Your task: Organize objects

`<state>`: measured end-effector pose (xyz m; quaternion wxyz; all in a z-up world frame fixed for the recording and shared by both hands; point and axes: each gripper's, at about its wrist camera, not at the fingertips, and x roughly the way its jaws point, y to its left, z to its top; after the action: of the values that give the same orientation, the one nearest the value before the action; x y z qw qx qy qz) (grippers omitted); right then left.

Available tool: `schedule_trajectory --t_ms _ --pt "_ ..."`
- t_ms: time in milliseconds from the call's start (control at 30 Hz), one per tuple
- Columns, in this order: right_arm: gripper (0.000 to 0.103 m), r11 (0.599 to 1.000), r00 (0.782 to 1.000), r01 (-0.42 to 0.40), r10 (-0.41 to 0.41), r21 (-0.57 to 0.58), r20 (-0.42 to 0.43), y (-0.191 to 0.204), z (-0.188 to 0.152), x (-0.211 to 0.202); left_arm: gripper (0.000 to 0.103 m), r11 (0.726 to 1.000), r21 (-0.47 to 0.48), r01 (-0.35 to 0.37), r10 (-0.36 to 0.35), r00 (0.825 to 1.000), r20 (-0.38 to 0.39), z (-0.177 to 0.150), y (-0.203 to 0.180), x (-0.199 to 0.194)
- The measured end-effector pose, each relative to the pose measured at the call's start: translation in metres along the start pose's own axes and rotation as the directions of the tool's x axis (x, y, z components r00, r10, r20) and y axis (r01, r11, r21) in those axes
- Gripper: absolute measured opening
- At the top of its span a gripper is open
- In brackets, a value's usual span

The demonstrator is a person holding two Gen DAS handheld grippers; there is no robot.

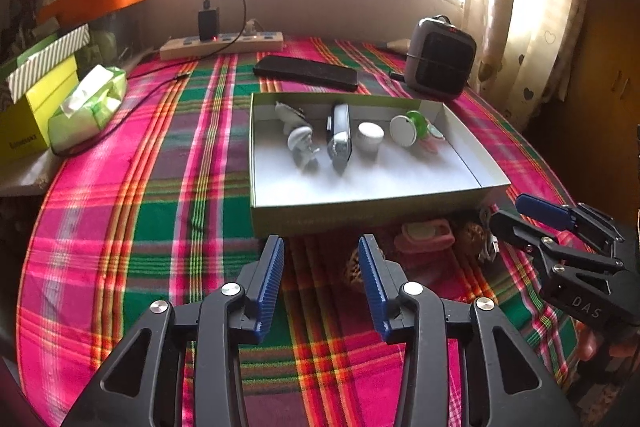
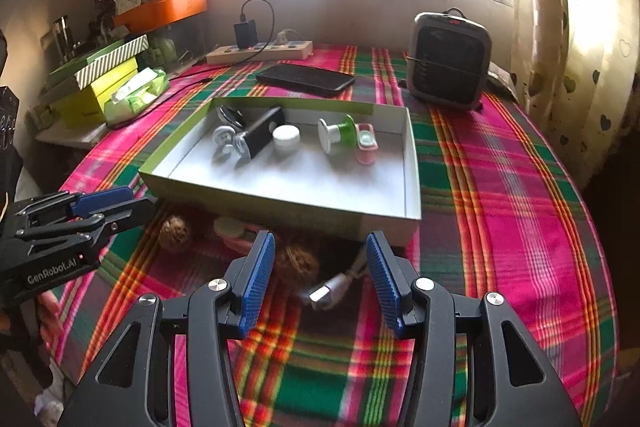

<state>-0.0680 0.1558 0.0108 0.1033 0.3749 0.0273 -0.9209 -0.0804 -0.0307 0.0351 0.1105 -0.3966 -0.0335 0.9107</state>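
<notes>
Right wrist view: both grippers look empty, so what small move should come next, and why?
Probably ease the right gripper forward and down onto the white cable plug. It lies on the cloth between the open fingers, outside the box, which already holds several items.

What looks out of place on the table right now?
Several items lie outside the tray, on the cloth before its near wall: two walnuts, a pink case and a white USB cable. Nothing looks spilled or damaged.
</notes>
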Motion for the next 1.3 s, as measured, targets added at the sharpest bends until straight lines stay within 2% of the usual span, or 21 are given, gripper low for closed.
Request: schedule_trajectory --t_ms 700,967,1300 --pt "0.053 0.998 0.998 0.032 -0.028 0.059 -0.056 -0.019 -0.024 0.008 0.041 1.0 0.008 0.023 -0.023 0.999 -0.028 -0.009 -0.006 0.008" --pt "0.054 0.994 0.994 0.088 -0.083 0.06 -0.072 -0.027 -0.028 0.008 0.042 1.0 0.002 0.025 -0.025 0.999 -0.026 -0.008 -0.006 0.007" --pt "0.054 0.996 0.995 0.057 -0.051 0.067 -0.091 -0.026 -0.029 0.018 0.042 0.999 -0.001 0.037 -0.037 0.999 -0.029 -0.008 -0.007 0.01"
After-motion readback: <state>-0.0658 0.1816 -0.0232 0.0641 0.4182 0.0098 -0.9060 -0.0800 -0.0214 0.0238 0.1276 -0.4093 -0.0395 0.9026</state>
